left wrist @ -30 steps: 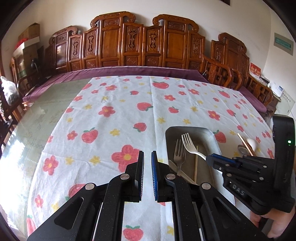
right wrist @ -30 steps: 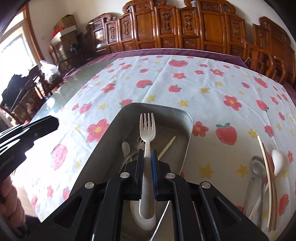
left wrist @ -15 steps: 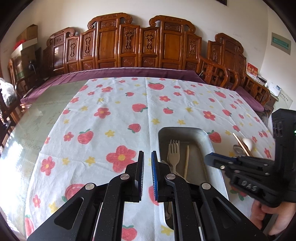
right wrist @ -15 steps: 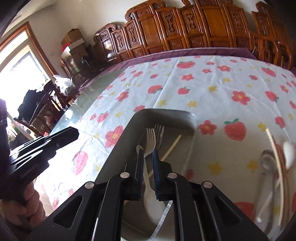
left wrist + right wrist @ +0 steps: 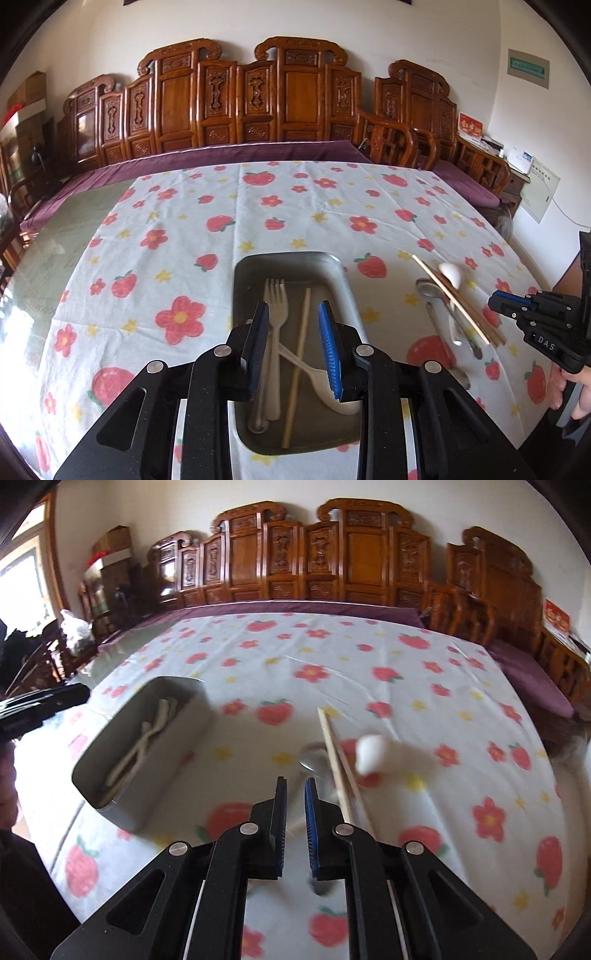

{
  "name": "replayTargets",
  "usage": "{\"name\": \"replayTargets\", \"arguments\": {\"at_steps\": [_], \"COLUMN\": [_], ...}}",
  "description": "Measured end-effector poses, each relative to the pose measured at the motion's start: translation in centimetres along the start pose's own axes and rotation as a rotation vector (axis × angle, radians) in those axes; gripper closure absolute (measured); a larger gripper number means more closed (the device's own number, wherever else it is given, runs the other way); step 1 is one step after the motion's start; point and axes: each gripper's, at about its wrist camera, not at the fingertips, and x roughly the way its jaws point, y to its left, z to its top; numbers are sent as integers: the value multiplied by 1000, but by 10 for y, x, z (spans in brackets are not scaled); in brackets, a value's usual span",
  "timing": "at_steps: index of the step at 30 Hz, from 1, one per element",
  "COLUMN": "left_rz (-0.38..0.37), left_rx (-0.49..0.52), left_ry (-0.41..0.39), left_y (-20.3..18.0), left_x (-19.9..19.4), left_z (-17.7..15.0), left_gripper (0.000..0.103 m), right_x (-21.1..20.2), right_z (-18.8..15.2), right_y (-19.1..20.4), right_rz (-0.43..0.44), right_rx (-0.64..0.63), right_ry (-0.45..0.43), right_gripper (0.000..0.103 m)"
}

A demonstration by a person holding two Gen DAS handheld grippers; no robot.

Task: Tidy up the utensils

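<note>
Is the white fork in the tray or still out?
In. The white fork lies flat inside the metal tray, beside a chopstick; no tool touches it.

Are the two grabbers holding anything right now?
No. The left gripper is opening above the tray; the right gripper holds nothing either.

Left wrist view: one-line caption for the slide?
Left gripper, jaws opening, hovers over the metal tray holding forks and a chopstick.

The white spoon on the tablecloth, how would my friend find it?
Look at the strawberry tablecloth, right of the metal tray, where loose utensils lie. The white spoon rests beside wooden chopsticks and metal spoons. Only it there has a rounded white bowl.
</note>
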Motion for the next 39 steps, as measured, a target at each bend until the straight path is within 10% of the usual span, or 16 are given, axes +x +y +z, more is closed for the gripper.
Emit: {"name": "replayTargets", "arguments": {"at_steps": [15, 39], "left_rz": [-86, -107], "left_rx": [55, 247], "left_ry": [53, 247], "left_y": [-82, -201], "left_x": [-6, 46], "left_z": [-34, -75], "left_gripper": [78, 78], "right_x": [8, 5], "right_z": [-53, -48], "right_y": [-41, -71], "right_rz": [-37, -25], "right_rx": [52, 141], "right_ry": [36, 27], "right_gripper": [78, 78]}}
